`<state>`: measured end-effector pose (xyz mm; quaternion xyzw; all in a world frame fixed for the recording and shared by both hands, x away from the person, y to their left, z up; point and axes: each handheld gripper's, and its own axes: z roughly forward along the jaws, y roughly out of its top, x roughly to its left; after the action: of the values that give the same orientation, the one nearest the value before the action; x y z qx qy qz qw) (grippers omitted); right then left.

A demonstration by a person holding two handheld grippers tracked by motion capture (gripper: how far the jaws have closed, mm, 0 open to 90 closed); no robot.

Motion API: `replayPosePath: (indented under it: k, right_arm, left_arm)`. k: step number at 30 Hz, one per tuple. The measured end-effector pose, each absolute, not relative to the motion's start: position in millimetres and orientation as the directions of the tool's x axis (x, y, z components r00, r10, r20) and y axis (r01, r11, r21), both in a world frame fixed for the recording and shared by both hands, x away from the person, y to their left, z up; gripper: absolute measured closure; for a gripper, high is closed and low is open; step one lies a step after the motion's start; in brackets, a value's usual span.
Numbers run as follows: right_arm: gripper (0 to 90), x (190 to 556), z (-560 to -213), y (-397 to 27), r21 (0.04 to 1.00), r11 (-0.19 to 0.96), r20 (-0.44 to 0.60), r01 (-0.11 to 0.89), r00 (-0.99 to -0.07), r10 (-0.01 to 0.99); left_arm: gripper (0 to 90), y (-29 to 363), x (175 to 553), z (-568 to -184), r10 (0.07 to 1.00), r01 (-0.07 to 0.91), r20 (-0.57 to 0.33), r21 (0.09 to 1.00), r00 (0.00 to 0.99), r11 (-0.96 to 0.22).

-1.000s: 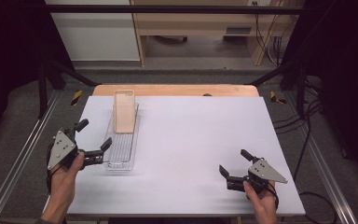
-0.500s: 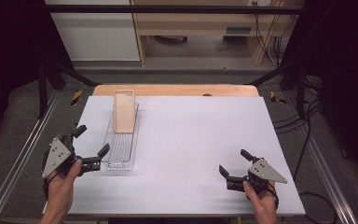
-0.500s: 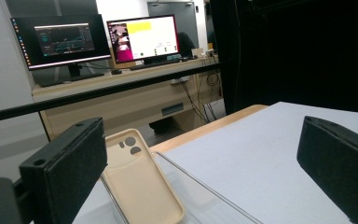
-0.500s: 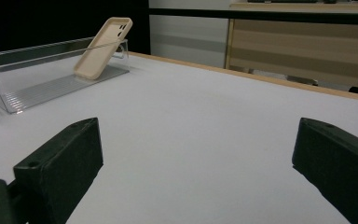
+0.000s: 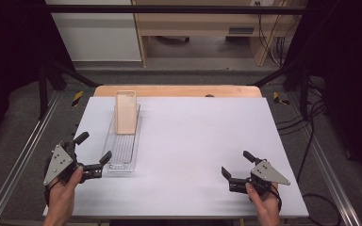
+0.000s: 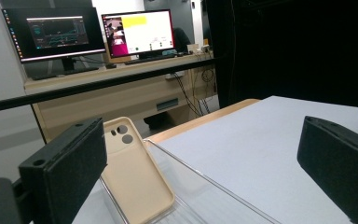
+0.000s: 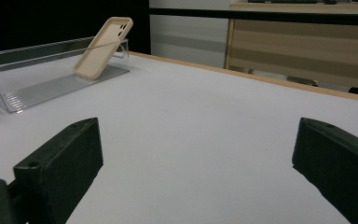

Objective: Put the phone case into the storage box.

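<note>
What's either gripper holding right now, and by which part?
Nothing. Left gripper and right gripper both stand open and empty; the beige phone case leans in the clear plastic tray.

A white table (image 5: 193, 141) is standing with a wooden edge along its far side. A clear tray (image 5: 122, 150) is lying on its left part, lengthwise, reaching toward the far edge.

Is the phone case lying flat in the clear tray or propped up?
Propped up. The beige phone case stands tilted inside the clear tray, its lower edge on the tray floor and its top leaning toward the far end wall.
</note>
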<state>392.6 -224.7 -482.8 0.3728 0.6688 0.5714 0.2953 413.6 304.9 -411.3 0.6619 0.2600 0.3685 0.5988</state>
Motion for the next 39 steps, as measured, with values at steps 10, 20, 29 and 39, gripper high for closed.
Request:
replayPosePath:
  k: [10, 20, 29, 39]
  right_arm:
    - [1.9, 392.5, -482.9, -224.7, 0.984, 0.072, 0.028, 0.161, -0.547, 0.837]
    - [1.9, 392.4, -482.7, -224.9, 0.984, 0.070, 0.031, 0.162, -0.546, 0.837]
    - [1.9, 392.1, -482.6, -224.8, 0.984, 0.070, 0.030, 0.162, -0.546, 0.837]
    - [1.9, 392.7, -483.0, -225.3, 0.984, 0.076, 0.025, 0.163, -0.545, 0.838]
  left_arm:
    - [1.4, 305.6, 410.0, -422.4, 0.783, -0.059, 0.152, 0.987, 0.603, -0.146]
    - [1.4, 309.1, 408.1, -433.1, 0.786, -0.040, 0.134, 0.990, 0.604, -0.138]
    - [1.4, 310.0, 407.0, -443.5, 0.779, -0.013, 0.107, 0.992, 0.618, -0.126]
    - [1.4, 307.3, 406.5, -453.9, 0.767, 0.027, 0.076, 0.992, 0.638, -0.121]
